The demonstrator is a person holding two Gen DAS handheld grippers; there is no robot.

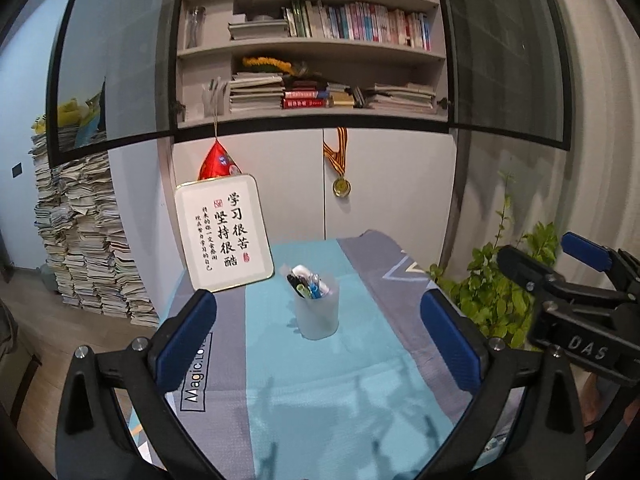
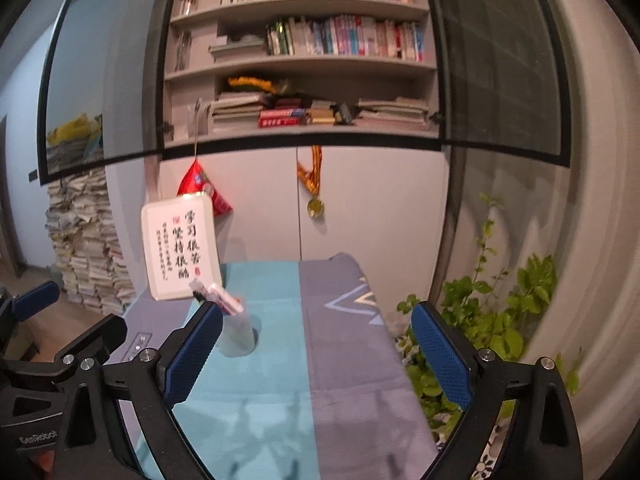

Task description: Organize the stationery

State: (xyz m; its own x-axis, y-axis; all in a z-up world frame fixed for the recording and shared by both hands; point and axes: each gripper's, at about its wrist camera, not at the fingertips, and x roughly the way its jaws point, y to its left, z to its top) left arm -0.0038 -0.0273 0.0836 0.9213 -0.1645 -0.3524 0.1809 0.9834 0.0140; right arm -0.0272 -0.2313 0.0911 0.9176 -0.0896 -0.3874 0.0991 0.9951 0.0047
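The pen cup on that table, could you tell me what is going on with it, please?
A person is tidying stationery with two grippers. The translucent pen cup stands upright on the blue and grey tablecloth, pens and markers already inside. The left hand-held gripper and the right hand-held gripper are both open and empty, held apart from the cup. A framed calligraphy sign leans behind it.

One cup (image 1: 318, 312), one sign (image 1: 224, 232), one medal (image 1: 341, 187), two claws.
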